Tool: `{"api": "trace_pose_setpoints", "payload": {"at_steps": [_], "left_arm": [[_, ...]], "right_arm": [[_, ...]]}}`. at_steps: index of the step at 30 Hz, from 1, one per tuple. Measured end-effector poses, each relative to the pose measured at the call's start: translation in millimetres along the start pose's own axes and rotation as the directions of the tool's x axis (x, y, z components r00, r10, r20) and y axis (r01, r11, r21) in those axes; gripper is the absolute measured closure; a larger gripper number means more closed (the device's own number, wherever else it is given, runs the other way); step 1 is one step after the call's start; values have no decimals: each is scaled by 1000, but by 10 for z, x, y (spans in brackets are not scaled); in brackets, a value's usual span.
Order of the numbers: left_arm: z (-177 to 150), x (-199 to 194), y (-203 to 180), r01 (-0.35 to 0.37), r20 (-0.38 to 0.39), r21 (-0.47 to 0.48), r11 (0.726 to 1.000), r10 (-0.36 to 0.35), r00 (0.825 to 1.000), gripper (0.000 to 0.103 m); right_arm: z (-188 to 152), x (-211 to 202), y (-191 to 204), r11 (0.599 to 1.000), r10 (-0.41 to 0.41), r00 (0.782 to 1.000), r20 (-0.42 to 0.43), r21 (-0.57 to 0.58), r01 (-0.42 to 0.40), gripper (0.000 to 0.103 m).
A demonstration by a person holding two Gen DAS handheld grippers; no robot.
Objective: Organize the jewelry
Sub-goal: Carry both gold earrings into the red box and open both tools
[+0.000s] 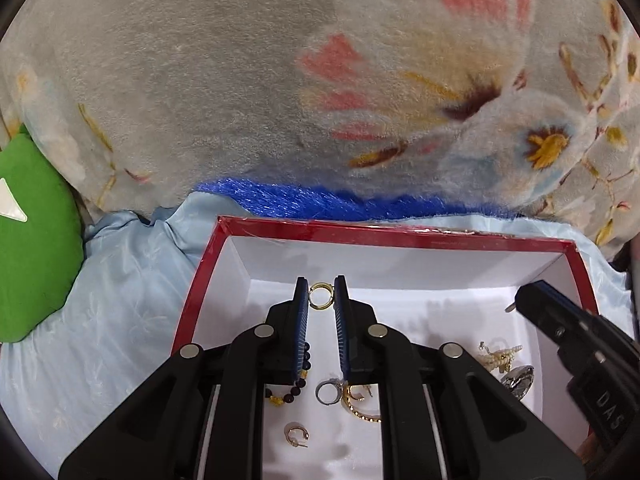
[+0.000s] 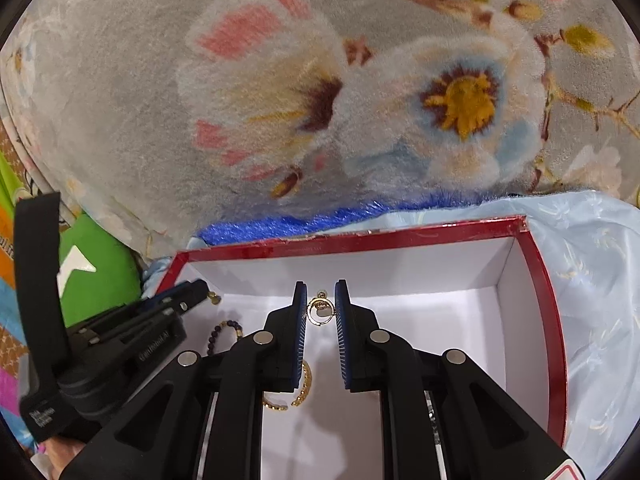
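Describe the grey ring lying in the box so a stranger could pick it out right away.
Start at the red-rimmed white cardboard box on the pale blue sheet. On its white floor, just under the left gripper, lies a plain matte grey ring. It touches a tangle of gold hoop earrings on one side, with a dark beaded bracelet on the other; it is the only grey, unadorned band there.

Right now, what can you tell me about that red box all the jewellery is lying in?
The red box is an open, lidless rectangular tray, seemingly glossy card: red rim and outside, plain white walls and floor. It sits flat on pale blue cloth in front of a flowered blanket. Loose pieces lie on its floor: a dark bead bracelet, a grey ring, gold hoops and a pearl piece. Both grippers reach over it.
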State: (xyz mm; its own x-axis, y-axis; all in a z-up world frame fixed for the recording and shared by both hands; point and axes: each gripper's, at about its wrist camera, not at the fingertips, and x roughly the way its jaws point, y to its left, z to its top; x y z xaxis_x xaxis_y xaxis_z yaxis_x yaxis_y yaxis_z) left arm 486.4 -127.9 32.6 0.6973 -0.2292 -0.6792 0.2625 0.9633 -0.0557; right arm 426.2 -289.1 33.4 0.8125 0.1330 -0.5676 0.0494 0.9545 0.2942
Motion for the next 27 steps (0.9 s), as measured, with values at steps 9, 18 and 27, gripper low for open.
{"api": "trace_pose_setpoints", "payload": {"at_steps": [9, 18, 27], "left_arm": [[-26, 96, 17, 0, -47, -8, 1000, -1, 999, 90], [-60, 101, -49, -56, -50, 27, 998, 57, 997, 89], [-60, 149, -36, -66, -76, 28, 997, 68, 995, 83]], "right_arm": [[21, 59, -114, 999, -3, 999, -40, 51, 6, 90], [27, 73, -121, 998, -25, 999, -48, 56, 27, 89], [21, 81, -116, 998, -27, 998, -52, 55, 30, 87]]}}
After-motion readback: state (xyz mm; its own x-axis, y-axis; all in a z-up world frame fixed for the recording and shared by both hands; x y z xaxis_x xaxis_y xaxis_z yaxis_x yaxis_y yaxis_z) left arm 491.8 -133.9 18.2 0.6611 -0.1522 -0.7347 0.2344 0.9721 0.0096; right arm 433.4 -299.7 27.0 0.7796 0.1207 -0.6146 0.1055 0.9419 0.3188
